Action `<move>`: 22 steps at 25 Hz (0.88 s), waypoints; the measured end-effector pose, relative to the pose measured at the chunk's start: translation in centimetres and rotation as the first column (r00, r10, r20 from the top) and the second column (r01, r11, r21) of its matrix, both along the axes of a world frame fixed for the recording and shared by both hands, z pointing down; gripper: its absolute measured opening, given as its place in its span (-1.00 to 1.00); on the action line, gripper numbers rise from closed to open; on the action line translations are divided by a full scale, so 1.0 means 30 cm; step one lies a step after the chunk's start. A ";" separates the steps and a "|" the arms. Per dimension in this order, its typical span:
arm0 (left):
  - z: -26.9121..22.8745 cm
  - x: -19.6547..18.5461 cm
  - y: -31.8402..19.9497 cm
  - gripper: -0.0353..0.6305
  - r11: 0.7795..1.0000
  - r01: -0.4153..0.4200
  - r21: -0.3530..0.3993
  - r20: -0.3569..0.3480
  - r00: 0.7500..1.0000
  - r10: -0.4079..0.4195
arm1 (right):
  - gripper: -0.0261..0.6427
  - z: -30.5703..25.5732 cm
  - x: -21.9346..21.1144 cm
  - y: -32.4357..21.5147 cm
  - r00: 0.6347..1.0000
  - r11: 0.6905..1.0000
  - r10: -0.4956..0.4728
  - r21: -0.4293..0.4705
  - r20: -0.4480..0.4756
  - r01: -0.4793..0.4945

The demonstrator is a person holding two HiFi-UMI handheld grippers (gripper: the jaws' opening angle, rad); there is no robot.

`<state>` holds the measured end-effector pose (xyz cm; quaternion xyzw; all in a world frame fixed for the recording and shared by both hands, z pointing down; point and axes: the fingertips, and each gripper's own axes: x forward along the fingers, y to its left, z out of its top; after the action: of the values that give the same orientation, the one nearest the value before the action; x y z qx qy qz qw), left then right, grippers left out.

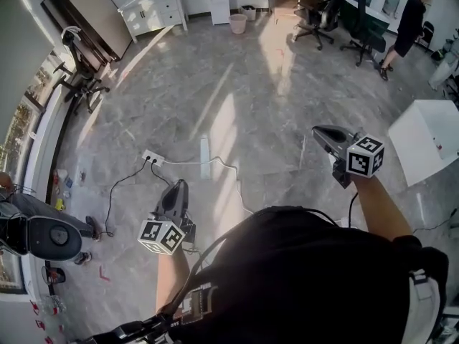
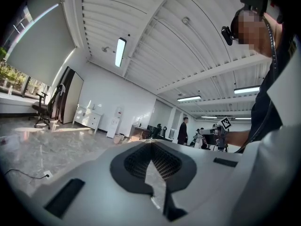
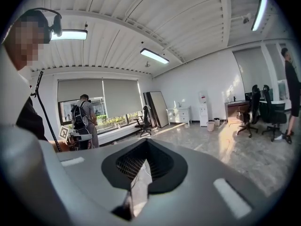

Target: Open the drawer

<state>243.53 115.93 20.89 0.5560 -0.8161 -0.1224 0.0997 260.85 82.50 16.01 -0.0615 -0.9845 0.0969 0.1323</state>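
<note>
Both held out forward: left gripper [image 1: 178, 185], right gripper [image 1: 320, 130], jaws together.

Right gripper [image 3: 145, 149] pointed across the room, jaws together, nothing between them, white cabinet [image 3: 182, 115] and dispenser [image 3: 203, 109] at the far wall, chairs [image 3: 257, 112] at right, person with backpack [image 3: 83, 119] by the left window.

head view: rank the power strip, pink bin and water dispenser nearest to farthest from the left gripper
1. Power strip: on the floor just ahead of the left gripper.
2. Pink bin: far across the floor, near the back wall.
3. Water dispenser: against that wall, just behind the pink bin.
</note>
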 end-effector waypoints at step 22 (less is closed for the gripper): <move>-0.069 -0.285 -0.690 -0.92 0.972 0.233 -0.024 0.033 0.972 -0.232 | -0.92 0.109 -0.493 -0.873 0.983 0.978 -0.174 -0.107 0.053 0.179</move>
<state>234.97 95.24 18.82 0.4571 -0.8785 -0.1136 0.0801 246.06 56.31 19.29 -0.1580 -0.9709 0.1383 0.1153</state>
